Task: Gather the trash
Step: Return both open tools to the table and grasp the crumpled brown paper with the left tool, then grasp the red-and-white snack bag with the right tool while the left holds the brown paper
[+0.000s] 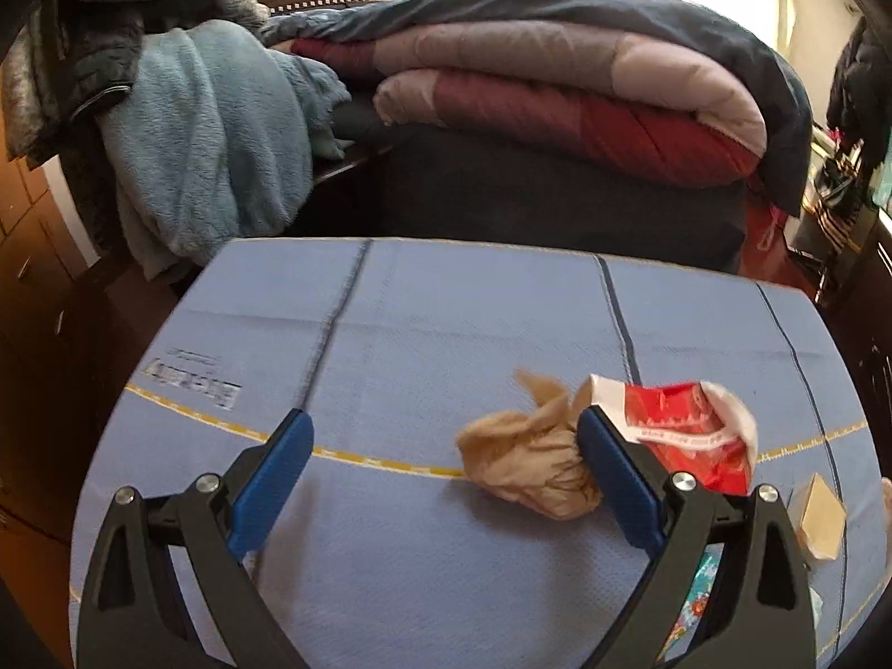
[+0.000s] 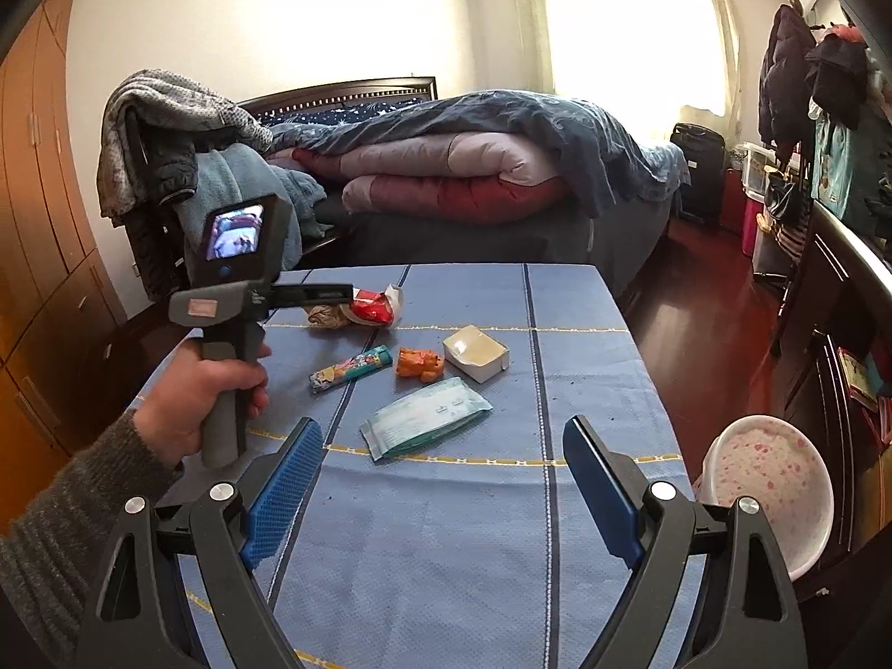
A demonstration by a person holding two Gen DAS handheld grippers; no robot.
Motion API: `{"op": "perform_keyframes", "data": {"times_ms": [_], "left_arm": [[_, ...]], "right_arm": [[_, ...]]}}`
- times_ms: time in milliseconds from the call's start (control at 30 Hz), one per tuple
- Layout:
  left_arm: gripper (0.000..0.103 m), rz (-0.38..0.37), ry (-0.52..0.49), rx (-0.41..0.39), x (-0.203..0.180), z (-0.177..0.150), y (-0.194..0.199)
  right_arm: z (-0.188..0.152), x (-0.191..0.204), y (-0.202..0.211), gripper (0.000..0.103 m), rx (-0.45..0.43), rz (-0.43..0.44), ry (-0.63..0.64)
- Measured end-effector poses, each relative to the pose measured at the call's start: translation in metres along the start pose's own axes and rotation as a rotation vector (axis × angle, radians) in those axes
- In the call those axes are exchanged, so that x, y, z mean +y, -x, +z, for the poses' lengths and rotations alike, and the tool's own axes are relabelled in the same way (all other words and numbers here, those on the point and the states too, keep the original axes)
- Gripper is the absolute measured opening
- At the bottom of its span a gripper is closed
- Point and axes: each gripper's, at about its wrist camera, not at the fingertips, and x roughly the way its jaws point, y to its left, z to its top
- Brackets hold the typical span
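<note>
A crumpled tan paper wad lies on the blue tablecloth, just inside the right finger of my open left gripper. A crushed red and white packet lies right behind that finger. In the right wrist view the wad and the red packet sit at the far left of the table, under the left gripper's body. My right gripper is open and empty above the near table. Ahead of it lie a teal wipes pack, an orange wrapper, a colourful tube and a small cardboard box.
A pink-speckled white bin stands at the table's right side. A bed with folded quilts lies behind the table. A chair draped with clothes stands at the back left. Wooden wardrobes line the left wall.
</note>
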Motion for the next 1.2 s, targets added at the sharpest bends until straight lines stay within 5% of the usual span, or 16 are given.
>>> {"op": "perform_keyframes", "data": {"times_ms": [367,433,467,533,567,867,1067,1200], "left_arm": [[0.092,-0.048,-0.048,0.065,-0.022,-0.003,-0.014],[0.068,-0.057,-0.064,0.075,-0.025,-0.003,-0.016],[0.064,-0.062,-0.075,0.080,-0.027,-0.003,-0.017],[0.036,-0.081,-0.095,0.073,-0.031,-0.002,-0.016],[0.031,-0.091,-0.101,0.076,-0.032,-0.001,-0.015],[0.028,-0.178,-0.018,0.028,0.015,-0.002,0.022],[0.028,-0.173,0.016,-0.025,0.059,-0.008,0.055],[0.029,-0.163,0.029,-0.060,0.082,-0.012,0.072]], "right_arm": [[0.004,-0.014,-0.004,0.088,-0.002,0.011,-0.044],[0.004,-0.013,-0.007,0.088,0.002,0.011,-0.042],[0.004,-0.013,-0.008,0.088,0.004,0.009,-0.041],[0.005,-0.012,-0.011,0.088,0.004,0.006,-0.041],[0.005,-0.012,-0.013,0.088,0.006,0.004,-0.041],[0.038,0.009,-0.067,0.087,0.068,0.009,-0.031],[0.076,0.035,-0.148,0.080,0.172,0.024,-0.030],[0.093,0.055,-0.202,0.080,0.223,-0.047,0.000]]}}
